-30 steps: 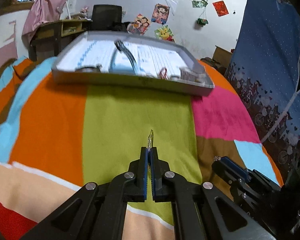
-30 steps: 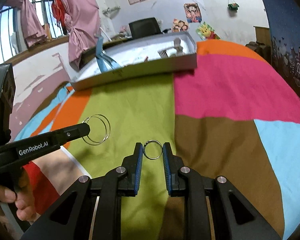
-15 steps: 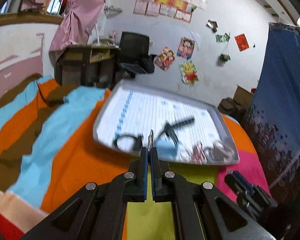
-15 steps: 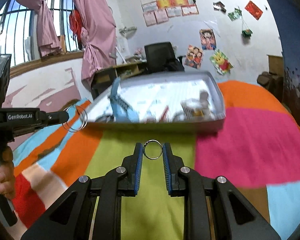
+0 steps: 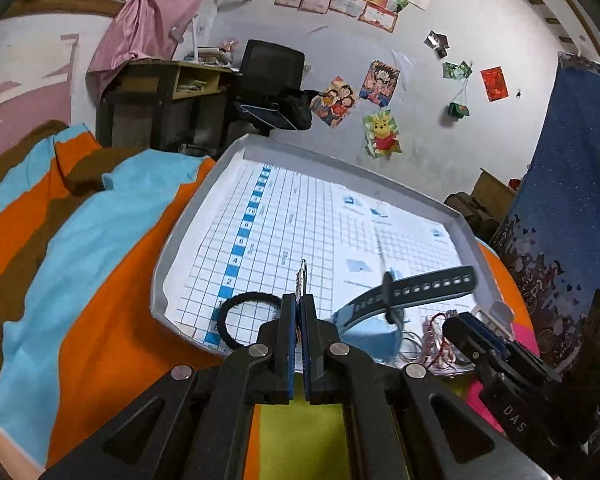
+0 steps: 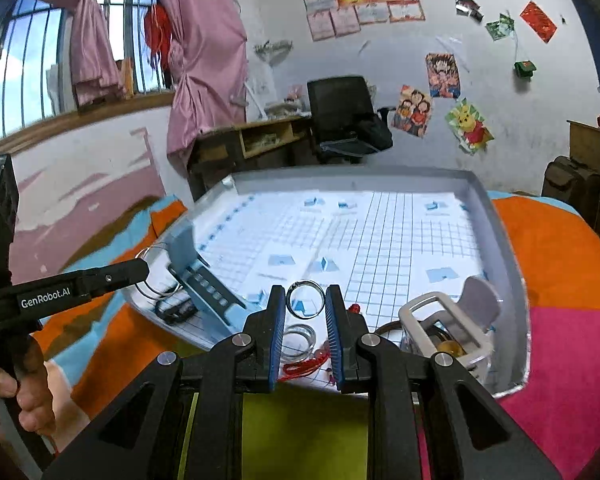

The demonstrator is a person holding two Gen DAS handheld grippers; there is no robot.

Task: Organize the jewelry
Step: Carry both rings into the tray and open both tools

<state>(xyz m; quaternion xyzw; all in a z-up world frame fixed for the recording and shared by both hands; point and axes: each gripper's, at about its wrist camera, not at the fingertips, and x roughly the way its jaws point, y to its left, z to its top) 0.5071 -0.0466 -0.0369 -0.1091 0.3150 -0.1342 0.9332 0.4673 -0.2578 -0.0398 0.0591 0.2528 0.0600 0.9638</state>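
- Carried forward from over the green patch of bedspread to the near edge of the shallow grey tray (image 6: 512, 248), both tongs.
- Left gripper (image 5: 299, 312): pinched closed on thin silver wire bangles (image 6: 156, 276), seen edge-on from its own camera.
- Right gripper (image 6: 305, 308): clamped on small silver metal ring (image 6: 305, 298), held flat between blue pads.
- Beyond, in tray on grid-printed paper: black hair tie (image 5: 236, 312) near left, blue-grey watch strap (image 5: 416, 288) centre, red cord (image 6: 304, 366) and white plastic clip (image 6: 448, 320) near right.

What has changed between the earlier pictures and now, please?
Both tools moved from above the bedspread forward to the near edge of the tray. Unchanged: the left tool grips the large thin rings, and the right tool grips the small ring.
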